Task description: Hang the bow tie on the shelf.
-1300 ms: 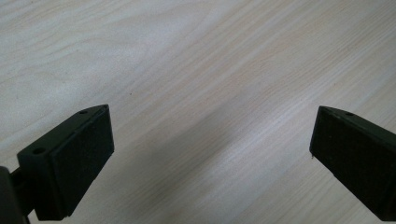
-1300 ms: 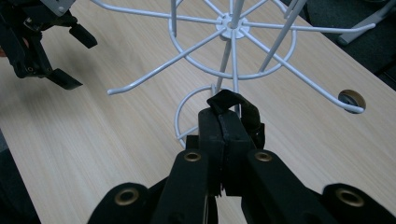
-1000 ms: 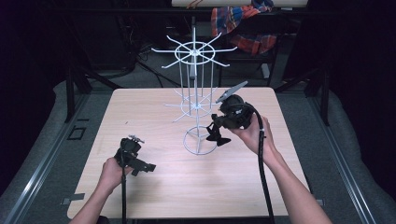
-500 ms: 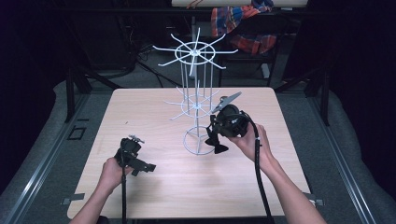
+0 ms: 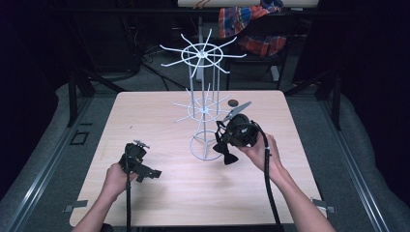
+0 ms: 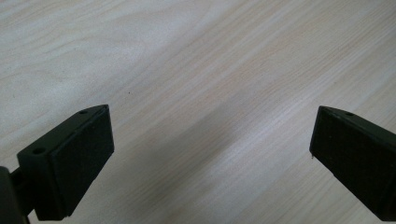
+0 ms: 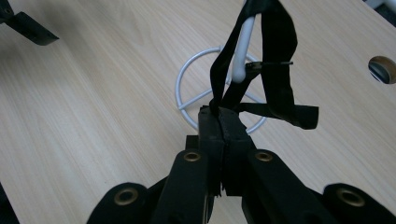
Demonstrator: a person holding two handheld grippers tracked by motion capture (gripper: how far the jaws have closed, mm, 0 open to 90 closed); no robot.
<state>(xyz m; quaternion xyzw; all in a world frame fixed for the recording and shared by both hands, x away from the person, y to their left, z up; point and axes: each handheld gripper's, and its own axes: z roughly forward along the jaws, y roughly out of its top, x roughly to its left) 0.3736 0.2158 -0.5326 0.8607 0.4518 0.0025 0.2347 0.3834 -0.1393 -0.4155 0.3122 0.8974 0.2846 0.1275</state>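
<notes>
A white wire rack [image 5: 202, 93] with two tiers of prongs stands on the table's far middle. My right gripper [image 5: 221, 141] is beside its base ring [image 5: 203, 145], shut on a black bow tie [image 5: 226, 154] and its strap. In the right gripper view the jaws [image 7: 223, 117] pinch the strap [image 7: 276, 70], whose loop hangs around the rounded end of a white prong [image 7: 242, 51]. My left gripper [image 5: 149, 171] rests low at the front left, open. Its jaws [image 6: 212, 144] stand wide apart over bare wood.
The light wooden table [image 5: 159, 116] has a round cable hole [image 5: 233, 102] behind the rack. Dark floor, metal frames and a plaid cloth [image 5: 251, 24] lie beyond the far edge. The left gripper's jaw tip [image 7: 28, 25] shows far off in the right gripper view.
My right gripper has come down and slightly toward me with the black bow tie, from beside the lower tier to the base ring. The left gripper has stayed put.
</notes>
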